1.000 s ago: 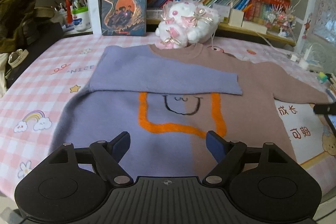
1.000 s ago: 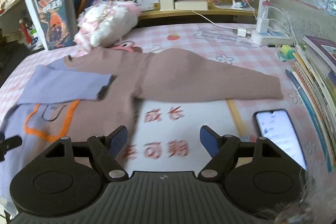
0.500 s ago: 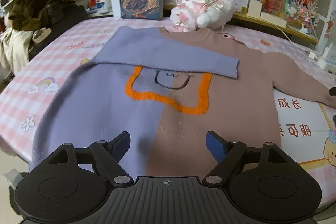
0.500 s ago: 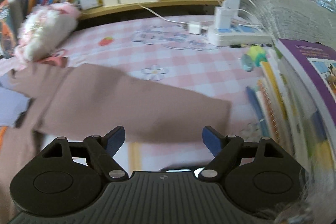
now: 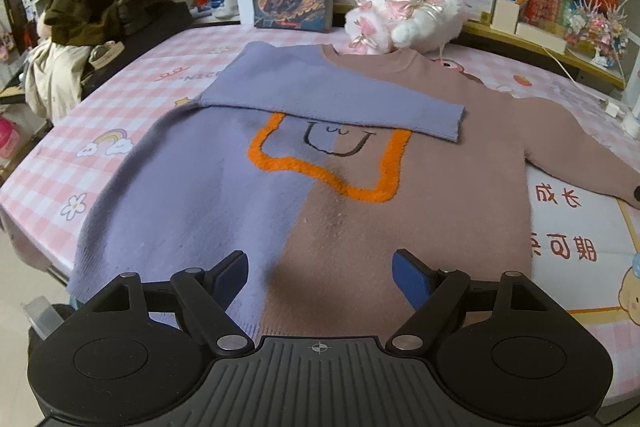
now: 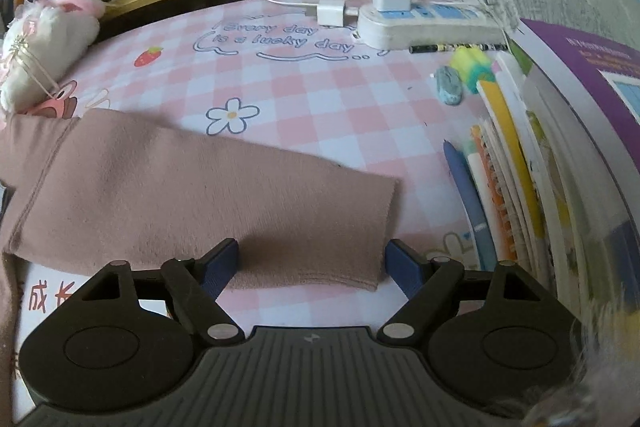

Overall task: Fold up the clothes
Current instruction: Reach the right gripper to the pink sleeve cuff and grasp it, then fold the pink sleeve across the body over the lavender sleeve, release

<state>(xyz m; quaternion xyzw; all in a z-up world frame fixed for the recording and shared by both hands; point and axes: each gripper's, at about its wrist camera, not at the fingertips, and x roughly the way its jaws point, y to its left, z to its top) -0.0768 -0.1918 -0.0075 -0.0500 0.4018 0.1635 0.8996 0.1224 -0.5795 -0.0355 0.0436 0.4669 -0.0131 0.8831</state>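
Right hand-held gripper (image 6: 312, 263) closing, brown sleeve (image 6: 200, 203) cuff between jaws, unpinched; left hand-held gripper (image 5: 320, 277) spread; tablecloth (image 6: 280, 39) reads "Every day is a lucky day".

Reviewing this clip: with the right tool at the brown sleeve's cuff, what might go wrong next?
The right tool is closing astride the brown sleeve cuff; it may pinch the checked tablecloth too. Swinging the sleeve inward could rumple the folded purple sleeve. The pens lie close by and might get knocked.
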